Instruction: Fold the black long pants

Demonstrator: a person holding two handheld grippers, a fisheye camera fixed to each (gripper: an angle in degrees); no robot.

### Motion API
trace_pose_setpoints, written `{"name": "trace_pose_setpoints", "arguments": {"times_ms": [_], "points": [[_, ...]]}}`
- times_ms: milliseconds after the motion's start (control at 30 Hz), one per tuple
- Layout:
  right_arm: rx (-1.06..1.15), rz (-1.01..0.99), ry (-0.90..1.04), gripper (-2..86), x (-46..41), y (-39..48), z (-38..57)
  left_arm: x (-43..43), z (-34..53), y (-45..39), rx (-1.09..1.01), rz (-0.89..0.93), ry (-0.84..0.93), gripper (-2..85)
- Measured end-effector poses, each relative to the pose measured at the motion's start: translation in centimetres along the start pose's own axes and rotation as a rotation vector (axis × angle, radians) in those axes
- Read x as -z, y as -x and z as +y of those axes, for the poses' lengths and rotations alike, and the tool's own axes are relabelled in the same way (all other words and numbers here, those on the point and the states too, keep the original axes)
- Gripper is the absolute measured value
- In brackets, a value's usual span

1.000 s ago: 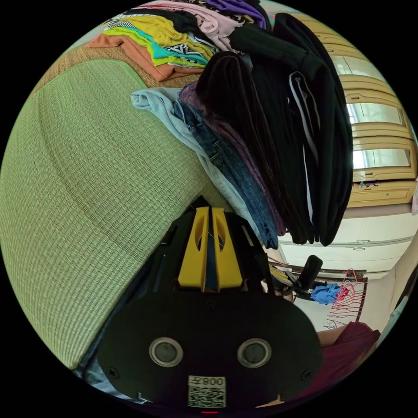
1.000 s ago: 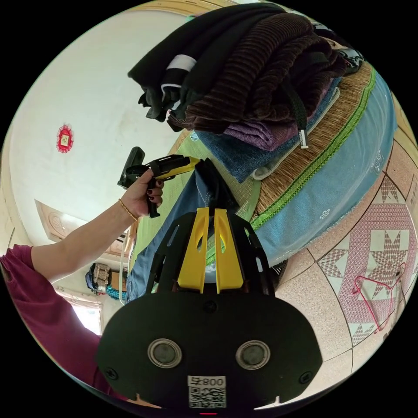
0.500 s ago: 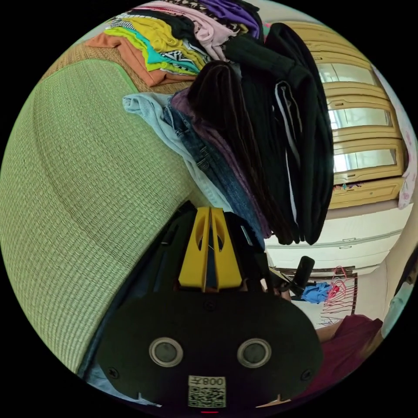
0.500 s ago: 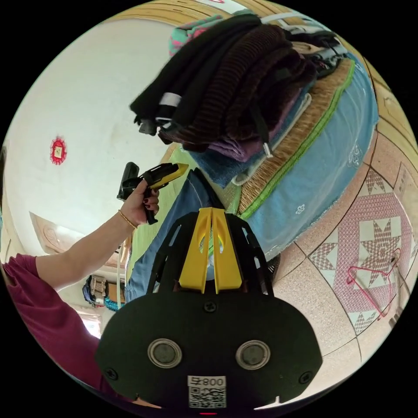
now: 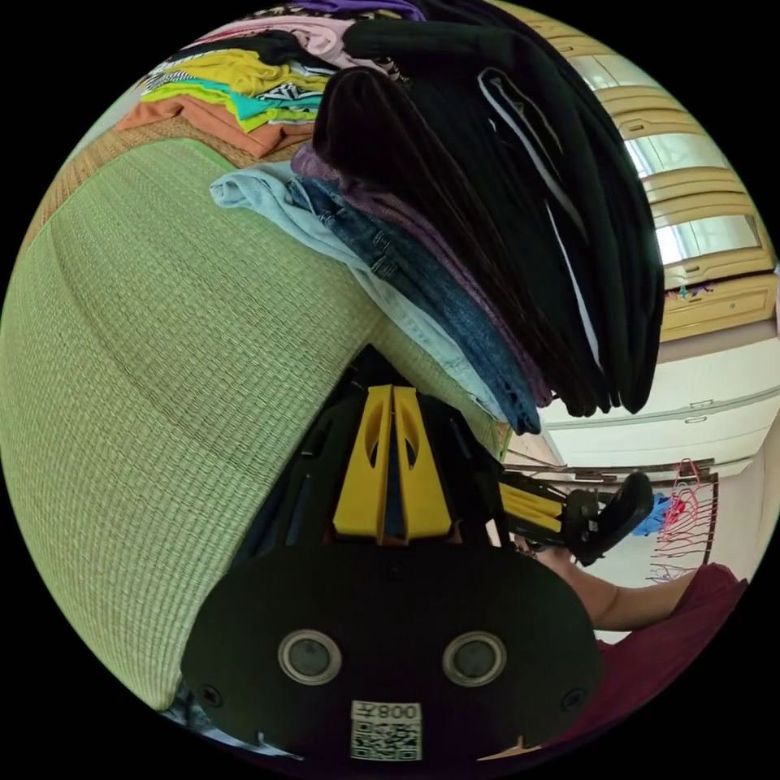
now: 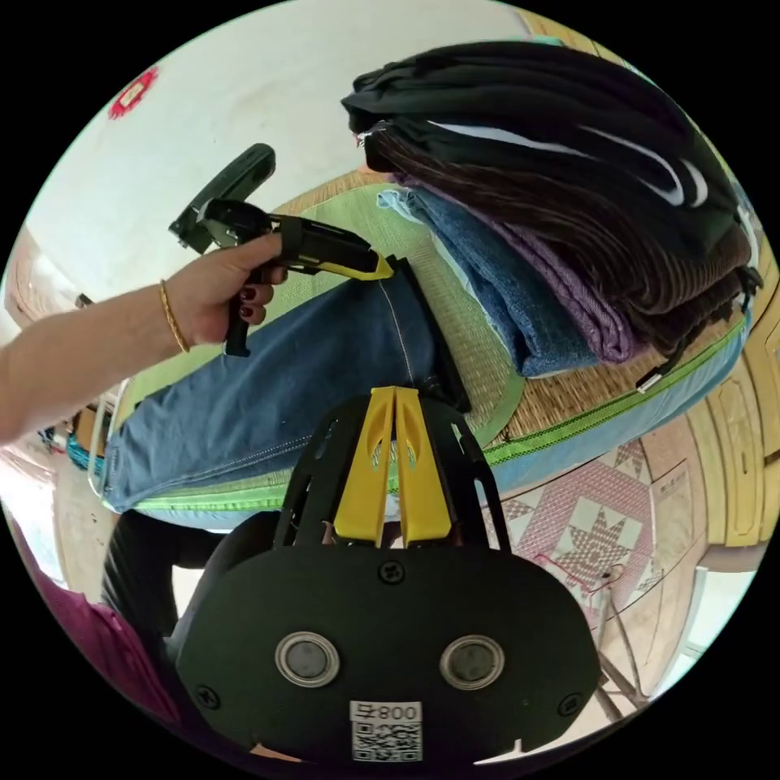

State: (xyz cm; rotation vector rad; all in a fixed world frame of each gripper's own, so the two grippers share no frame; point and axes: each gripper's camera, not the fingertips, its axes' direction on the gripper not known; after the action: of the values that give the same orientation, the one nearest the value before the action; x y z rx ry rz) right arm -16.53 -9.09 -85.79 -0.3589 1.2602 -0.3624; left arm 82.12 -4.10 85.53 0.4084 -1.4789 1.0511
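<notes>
Right gripper view has your right gripper clamped on the dark end of the blue-faced pants lying on the green mat, your left gripper pinching the far corner, the folded stack just beyond.

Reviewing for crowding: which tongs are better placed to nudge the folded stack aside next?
Left, probably: left tongs, shut on the blue pants, sit beside the stack; right tongs grip nearer the mat edge.
</notes>
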Motion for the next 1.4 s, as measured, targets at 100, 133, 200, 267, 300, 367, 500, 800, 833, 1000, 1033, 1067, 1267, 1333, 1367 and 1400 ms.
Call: {"name": "trace_pose_setpoints", "arguments": {"times_ms": [100,133,200,267,300,367,500,800,833,1000,1033,1067,1267,1333,1367,1400], "points": [[0.033,0.051,0.009,0.1,-1.5,3.0,-0.4,3.1,4.3,2.2,0.024,0.070,-0.053,0.1],[0.017,0.029,0.015,0.1,-1.9,3.5,-0.7,3.8,5.4,2.5,0.022,0.085,-0.064,0.1],[-0.029,-0.029,0.020,0.1,-2.6,3.7,-1.1,7.0,11.2,4.4,0.013,0.125,-0.090,0.1],[-0.073,-0.082,0.013,0.1,-3.2,4.0,-1.3,9.7,16.8,6.2,0.015,0.119,-0.100,0.1],[-0.096,-0.100,0.009,0.1,-3.6,4.4,-1.4,11.6,21.1,7.8,0.035,0.101,-0.100,0.1],[-0.100,-0.074,0.011,0.1,-4.1,5.9,-1.6,14.7,28.3,10.6,0.093,0.079,-0.101,0.2],[-0.063,-0.040,0.022,0.2,-5.6,11.4,-2.6,23.3,47.5,18.6,0.371,-0.015,-0.176,0.5],[0.460,-0.546,0.129,3.2,-15.0,40.9,-8.5,37.1,75.6,29.4,0.737,-0.125,-0.476,2.0],[0.544,-0.589,0.160,3.9,-16.8,45.9,-9.1,37.6,76.6,29.9,0.740,-0.122,-0.492,2.0],[0.761,-0.658,0.340,6.0,-26.0,63.2,-10.4,40.7,83.6,33.3,0.695,-0.095,-0.580,2.8],[0.800,-0.646,0.385,6.6,-28.5,66.9,-10.4,41.0,84.2,33.6,0.686,-0.099,-0.583,2.9],[0.816,-0.639,0.405,6.8,-29.7,68.5,-10.3,41.6,85.2,34.2,0.671,-0.114,-0.583,3.2],[0.934,-0.600,0.567,7.8,-38.9,80.6,-8.5,45.3,88.9,37.9,0.588,-0.206,-0.583,5.4],[0.963,-0.565,0.581,7.1,-40.9,83.5,-7.7,46.3,89.6,39.4,0.567,-0.235,-0.574,5.8],[0.966,-0.555,0.589,6.7,-41.4,84.0,-7.5,46.8,90.0,40.3,0.554,-0.250,-0.565,6.1],[0.970,-0.543,0.600,5.2,-42.3,85.1,-7.2,47.3,90.2,41.2,0.541,-0.268,-0.556,6.3]]}}
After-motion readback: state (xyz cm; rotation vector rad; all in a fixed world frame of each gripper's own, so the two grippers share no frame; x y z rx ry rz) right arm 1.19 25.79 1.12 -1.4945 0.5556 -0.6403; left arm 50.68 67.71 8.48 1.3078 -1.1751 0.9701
